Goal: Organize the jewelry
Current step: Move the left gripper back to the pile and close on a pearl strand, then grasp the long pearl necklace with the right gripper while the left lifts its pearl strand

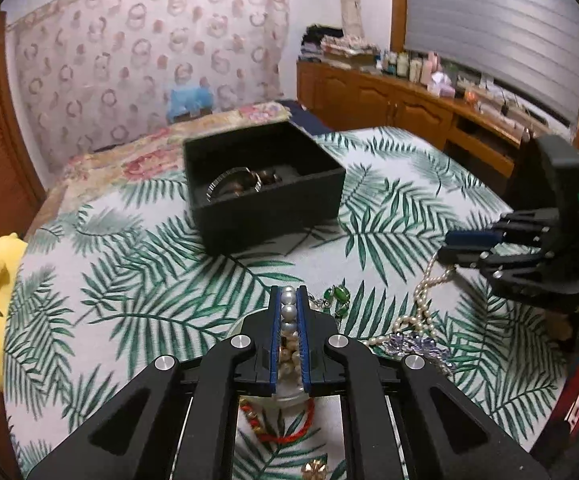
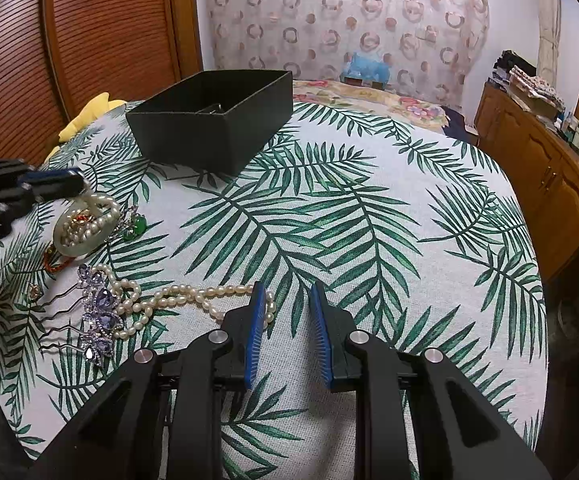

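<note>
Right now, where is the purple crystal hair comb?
In the right wrist view, the purple crystal hair comb lies lower left on the leaf-print tablecloth, overlapping the long white pearl necklace.

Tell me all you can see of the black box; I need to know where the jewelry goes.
The black box is a rectangular, lidless, matte container, cardboard by its look, sitting upright on the palm-leaf tablecloth beyond both grippers. Its interior is dark-lined, and it already holds a silvery bangle and some brownish pieces too blurred to name. Neither gripper touches it. The loose jewelry lies apart from it, nearer the cameras.
</note>
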A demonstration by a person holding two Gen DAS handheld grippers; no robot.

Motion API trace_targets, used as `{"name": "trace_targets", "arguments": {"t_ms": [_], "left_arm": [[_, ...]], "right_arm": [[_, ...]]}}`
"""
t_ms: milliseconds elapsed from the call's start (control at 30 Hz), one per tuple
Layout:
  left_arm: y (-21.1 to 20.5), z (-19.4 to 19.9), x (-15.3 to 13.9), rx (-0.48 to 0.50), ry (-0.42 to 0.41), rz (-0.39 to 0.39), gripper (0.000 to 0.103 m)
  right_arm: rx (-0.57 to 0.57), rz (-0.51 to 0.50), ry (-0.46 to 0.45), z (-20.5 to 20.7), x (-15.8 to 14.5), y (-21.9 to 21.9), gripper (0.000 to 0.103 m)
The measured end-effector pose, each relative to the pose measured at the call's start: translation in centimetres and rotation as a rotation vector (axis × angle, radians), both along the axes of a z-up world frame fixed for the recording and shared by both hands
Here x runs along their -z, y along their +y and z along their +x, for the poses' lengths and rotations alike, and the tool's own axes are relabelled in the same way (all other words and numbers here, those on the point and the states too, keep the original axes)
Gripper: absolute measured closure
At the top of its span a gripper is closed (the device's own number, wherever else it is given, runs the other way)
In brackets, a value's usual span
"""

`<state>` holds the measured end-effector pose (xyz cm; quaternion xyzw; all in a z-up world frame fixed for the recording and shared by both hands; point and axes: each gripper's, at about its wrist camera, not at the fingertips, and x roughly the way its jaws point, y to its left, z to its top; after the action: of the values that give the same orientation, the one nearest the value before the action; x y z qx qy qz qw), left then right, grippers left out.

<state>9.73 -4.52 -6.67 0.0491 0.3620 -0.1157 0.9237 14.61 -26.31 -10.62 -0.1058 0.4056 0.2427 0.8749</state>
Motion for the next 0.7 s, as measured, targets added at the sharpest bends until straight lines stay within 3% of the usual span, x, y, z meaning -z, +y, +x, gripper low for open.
{"name": "trace_targets", "arguments": {"t_ms": [367,400,467,700], "left_arm": [[1.7,-3.0,-4.5,-0.012,-0.115,-0.089,0.096],[1.7,-3.1,-4.9,-0.01,-0.122,-0.092,0.096],[1.9,-3.3,-5.5,-0.006,-0.134,-0.099,0.096],[2.0,-3.5,-7.7,-0.002,-0.173,-0.107,0.096]], "right_arm": [[0.0,-0.005,-0.002,-0.1,0.1,0.1,0.078],[0.0,-0.009,-0.005,-0.1,0.1,0.1,0.08],[-0.009,0.0,0.001,-0.1,0.1,0.1,0.098],[-0.029,0.038,0.0,-0.5,-0.6,-0.1,0.099]]}}
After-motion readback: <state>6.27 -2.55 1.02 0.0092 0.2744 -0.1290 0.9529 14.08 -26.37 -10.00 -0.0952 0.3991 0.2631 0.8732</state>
